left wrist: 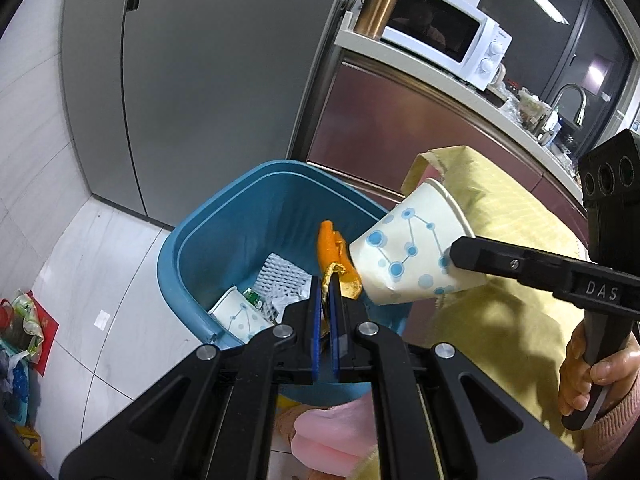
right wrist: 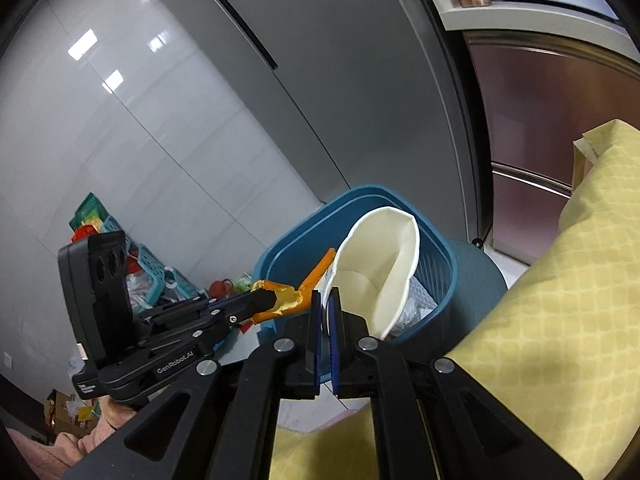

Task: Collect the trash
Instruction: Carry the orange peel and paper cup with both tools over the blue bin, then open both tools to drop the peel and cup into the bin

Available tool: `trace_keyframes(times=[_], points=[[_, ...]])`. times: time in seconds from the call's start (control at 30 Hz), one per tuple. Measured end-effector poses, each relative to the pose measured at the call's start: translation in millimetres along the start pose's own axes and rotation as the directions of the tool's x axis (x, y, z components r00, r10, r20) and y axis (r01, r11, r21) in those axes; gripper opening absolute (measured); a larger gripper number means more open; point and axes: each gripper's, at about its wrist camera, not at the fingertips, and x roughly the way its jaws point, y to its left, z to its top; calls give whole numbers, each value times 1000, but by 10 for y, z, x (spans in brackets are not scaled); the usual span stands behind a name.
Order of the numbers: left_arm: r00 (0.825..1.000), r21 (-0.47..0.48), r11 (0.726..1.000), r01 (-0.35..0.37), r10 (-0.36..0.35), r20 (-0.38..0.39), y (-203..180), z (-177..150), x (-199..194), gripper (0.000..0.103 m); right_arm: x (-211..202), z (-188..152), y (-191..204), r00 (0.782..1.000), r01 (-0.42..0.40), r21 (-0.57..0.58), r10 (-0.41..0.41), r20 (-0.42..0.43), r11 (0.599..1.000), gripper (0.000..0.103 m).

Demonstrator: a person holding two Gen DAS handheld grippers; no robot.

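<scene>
Left hand-held gripper (left wrist: 326, 280): we see its blue pads pressed together on a piece of orange peel (left wrist: 334, 258), held over the open mouth of the blue bin (left wrist: 200, 240). In the right wrist view the same hand-held gripper comes in from the left with the peel at its tip.

Right hand-held gripper (right wrist: 327, 298): we see its jaws clamped on the rim of a white paper cup (right wrist: 376, 268). In the left wrist view the cup lies tilted on its side, printed with blue dots joined by lines, its base toward the peel and its mouth toward the yellow cloth (left wrist: 508, 240).

Cup and peel: they sit just beside each other above the bin's right edge; we cannot tell whether they touch.

Blue bin: it stands on the pale tiled floor (left wrist: 92, 264), in front of the grey fridge (left wrist: 200, 80). Inside we make out another dotted paper cup (left wrist: 240, 318), a white foam net (left wrist: 280, 276) and some crumpled wrapping.

Person: a hand (left wrist: 596, 368) with a pink sleeve grips the handle of the right hand-held gripper at the right edge of the left wrist view.

Table: behind, a white microwave (left wrist: 444, 36) and a copper-coloured tumbler (left wrist: 380, 0) stand on it, with a tap (left wrist: 572, 100) further along.

Floor corner: bags and a teal basket (right wrist: 154, 272) lie by the wall.
</scene>
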Motion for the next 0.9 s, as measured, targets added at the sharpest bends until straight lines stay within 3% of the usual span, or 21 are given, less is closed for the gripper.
trace_keyframes(times=[0.37,0.67,0.9], points=[[998,-32,999,-2,1,-55,115,-32,308,5,259,68,-46,998,38,7,-38,-57,999,6],[996,-50,998,30,-34,-88,85,-59,553,13,165,13,-91,999,30,20,-29,-42,999,8],[997,-16,998,63,-63,-48,-75,-79,364,21,-125,-87,-112,1000,6,28,-5,-3,1000,14]])
